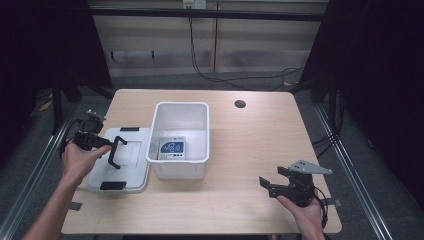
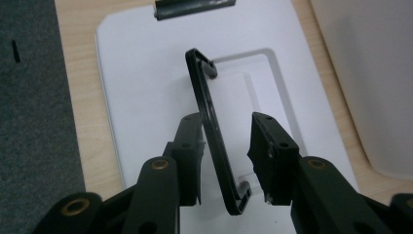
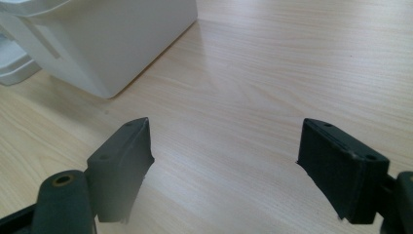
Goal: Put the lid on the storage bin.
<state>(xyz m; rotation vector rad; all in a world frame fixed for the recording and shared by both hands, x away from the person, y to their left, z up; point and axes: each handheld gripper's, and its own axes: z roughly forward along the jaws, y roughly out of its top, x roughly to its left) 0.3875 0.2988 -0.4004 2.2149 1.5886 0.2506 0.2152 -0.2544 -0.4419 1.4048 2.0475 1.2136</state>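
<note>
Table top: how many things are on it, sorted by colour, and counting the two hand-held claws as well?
White: 2, the open bin and its lid lying flat beside it.
Blue and white: 1, a small box inside the bin.
Black: 2, the left claw around the lid's raised handle and the right claw.
Total: 5

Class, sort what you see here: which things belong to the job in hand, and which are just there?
In the job: left gripper, lid's black handle, white lid, open white box.
Just there: right gripper, card inside the box, table.
</note>
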